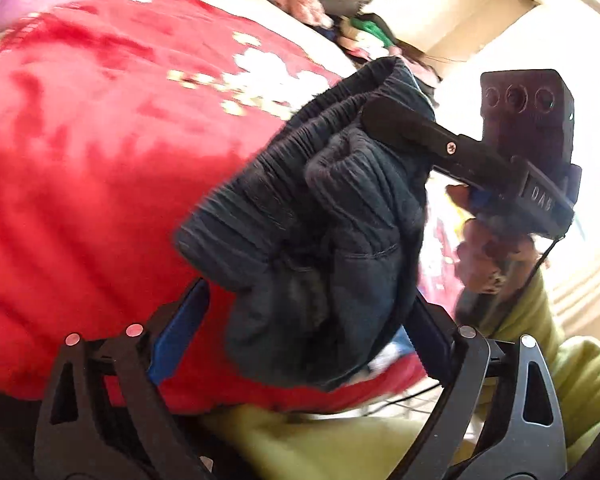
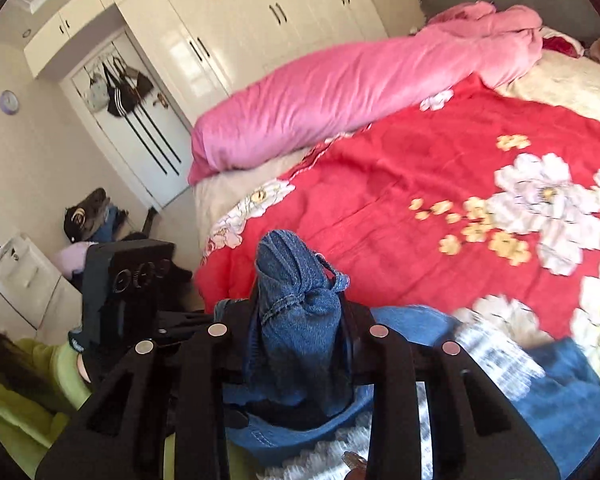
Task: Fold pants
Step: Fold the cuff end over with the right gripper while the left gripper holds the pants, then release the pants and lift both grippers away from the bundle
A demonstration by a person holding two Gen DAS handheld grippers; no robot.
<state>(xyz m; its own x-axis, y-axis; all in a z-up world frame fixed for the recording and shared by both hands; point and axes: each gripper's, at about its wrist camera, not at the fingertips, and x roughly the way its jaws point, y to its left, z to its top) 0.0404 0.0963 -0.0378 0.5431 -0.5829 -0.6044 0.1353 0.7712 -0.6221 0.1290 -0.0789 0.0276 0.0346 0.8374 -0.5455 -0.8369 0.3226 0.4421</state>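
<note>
The pants are blue denim jeans with an elastic waistband. In the left wrist view their bunched waistband hangs in the air above the red bedspread. My left gripper stands open around the cloth, its blue pads apart on either side. My right gripper shows there too, shut on the top of the waistband. In the right wrist view my right gripper is shut on a bunch of denim, and more of the jeans hang below to the right.
A bed with a red flowered quilt fills the scene, with a rolled pink blanket along its far side. White wardrobes and a door stand behind. A bedside cabinet and clothes lie at the left. The person's green sleeve is near.
</note>
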